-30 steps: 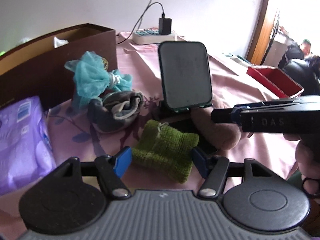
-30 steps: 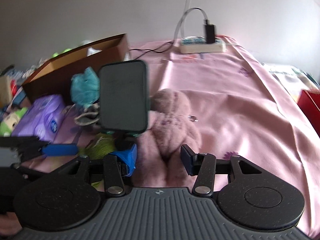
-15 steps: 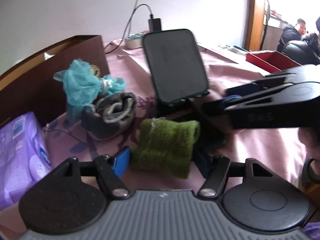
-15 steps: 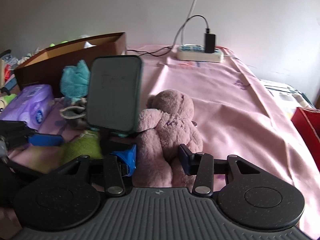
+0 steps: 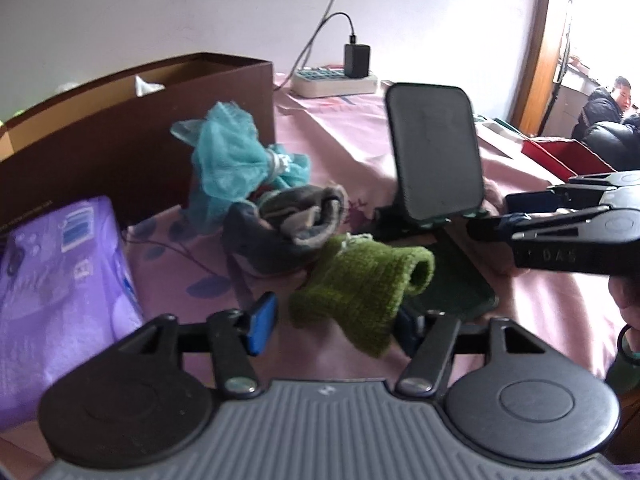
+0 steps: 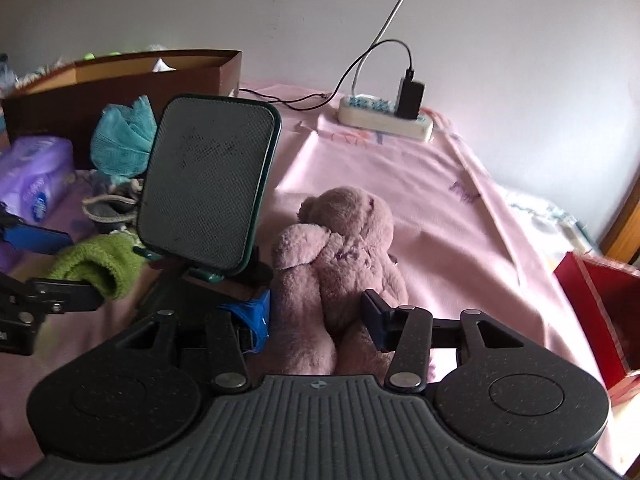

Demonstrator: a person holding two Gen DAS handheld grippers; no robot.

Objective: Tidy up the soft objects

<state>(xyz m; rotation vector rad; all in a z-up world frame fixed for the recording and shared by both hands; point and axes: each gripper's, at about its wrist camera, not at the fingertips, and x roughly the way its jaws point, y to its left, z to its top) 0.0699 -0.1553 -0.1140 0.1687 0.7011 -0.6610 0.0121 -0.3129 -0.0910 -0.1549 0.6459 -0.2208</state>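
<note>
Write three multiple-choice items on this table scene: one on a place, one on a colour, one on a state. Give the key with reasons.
1. The knitted cloth lies
A. between the left gripper's jaws
B. inside the brown box
C. on the power strip

2. The plush teddy bear is
A. green
B. dusty pink
C. white

3. The charger is
A. unplugged
B. in the red box
C. plugged into the power strip

Key: A, the green knitted cloth sits in the left gripper; B, the teddy bear is pink; C, the black charger stands in the white power strip.

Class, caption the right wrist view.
Right gripper open around a pink teddy bear on the pink cloth.
</note>
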